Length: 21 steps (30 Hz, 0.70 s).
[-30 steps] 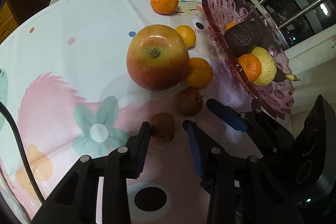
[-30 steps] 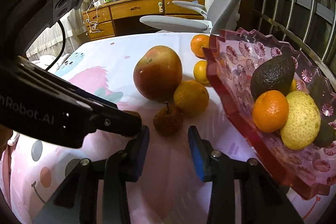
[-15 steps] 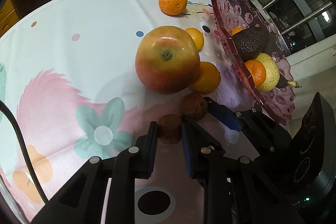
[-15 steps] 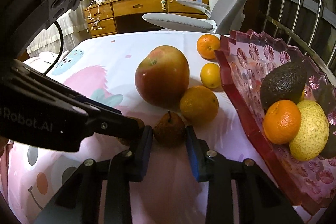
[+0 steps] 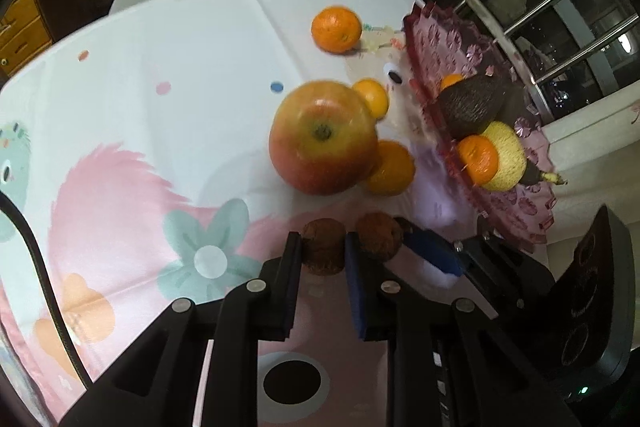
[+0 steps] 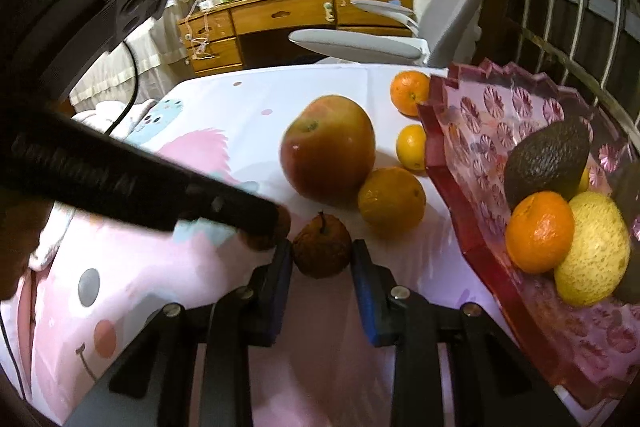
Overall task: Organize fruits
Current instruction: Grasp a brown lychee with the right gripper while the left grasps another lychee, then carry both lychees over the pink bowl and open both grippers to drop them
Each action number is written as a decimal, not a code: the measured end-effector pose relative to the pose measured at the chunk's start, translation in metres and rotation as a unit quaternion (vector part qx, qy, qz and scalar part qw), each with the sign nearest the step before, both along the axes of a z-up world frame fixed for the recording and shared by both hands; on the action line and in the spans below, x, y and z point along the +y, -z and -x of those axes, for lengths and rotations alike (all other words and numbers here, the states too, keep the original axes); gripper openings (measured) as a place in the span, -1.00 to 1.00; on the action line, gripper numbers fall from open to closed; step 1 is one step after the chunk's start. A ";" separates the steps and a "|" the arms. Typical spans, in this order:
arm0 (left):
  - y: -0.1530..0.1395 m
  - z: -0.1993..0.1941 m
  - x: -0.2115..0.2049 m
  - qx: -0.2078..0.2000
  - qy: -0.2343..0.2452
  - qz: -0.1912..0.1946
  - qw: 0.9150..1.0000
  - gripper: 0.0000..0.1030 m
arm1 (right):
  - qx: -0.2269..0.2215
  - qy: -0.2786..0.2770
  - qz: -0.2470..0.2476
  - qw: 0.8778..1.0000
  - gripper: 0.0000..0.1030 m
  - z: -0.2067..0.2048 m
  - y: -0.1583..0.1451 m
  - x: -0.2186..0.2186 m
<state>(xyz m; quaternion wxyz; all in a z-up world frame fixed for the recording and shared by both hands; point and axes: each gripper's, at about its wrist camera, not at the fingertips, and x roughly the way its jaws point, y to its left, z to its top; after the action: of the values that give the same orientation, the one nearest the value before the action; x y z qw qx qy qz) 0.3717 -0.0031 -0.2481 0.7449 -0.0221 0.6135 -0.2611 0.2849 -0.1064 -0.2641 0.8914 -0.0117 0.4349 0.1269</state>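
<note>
Left wrist view shows my left gripper (image 5: pixel 323 257) with its jaws pressed on a small brown fruit (image 5: pixel 322 246). My right gripper (image 6: pixel 322 259) has its jaws snug on the second brown fruit (image 6: pixel 322 247), the one with a little stem. Both fruits sit low on the bench (image 5: pixel 160 67), right next to each other.

The pink glass dish (image 6: pixel 480 115) stands to the right. It already holds an avocado (image 6: pixel 548 157), an orange (image 6: pixel 540 233) and a bumpy yellow fruit (image 6: pixel 592 247). The big apple (image 5: pixel 322 143) and three more oranges wait on the bench.

I think the step now is to lift both small fruits and carry them to the dish. To do it well I should lift straight up first (the two grippers are very close, so they could bump). Then I would go one at a time over the dish rim and set each fruit down in a free spot, softly, because these fruits look wrinkly and soft.

I cannot tell if the fruits are off the bench yet. The left fruit is mostly hidden in the right wrist view. The far side of the dish is cut off, and the picture is a bit blurry.
</note>
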 end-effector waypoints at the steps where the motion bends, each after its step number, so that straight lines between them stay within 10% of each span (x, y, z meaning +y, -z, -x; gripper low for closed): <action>1: -0.005 0.000 0.000 -0.005 -0.002 -0.001 1.000 -0.63 | -0.004 -0.005 0.003 1.000 -0.42 0.002 -0.004 0.001; 21: -0.117 0.004 -0.060 -0.128 0.037 0.065 0.989 -0.62 | -0.080 0.033 -0.051 0.995 -0.42 0.056 -0.109 -0.061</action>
<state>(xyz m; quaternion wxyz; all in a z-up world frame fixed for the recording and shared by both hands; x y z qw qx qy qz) 0.3675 -0.0631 -0.1315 0.8041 -0.0142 0.4952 -0.3286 0.2285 -0.1671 -0.1548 0.9266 0.0375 0.3550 0.1181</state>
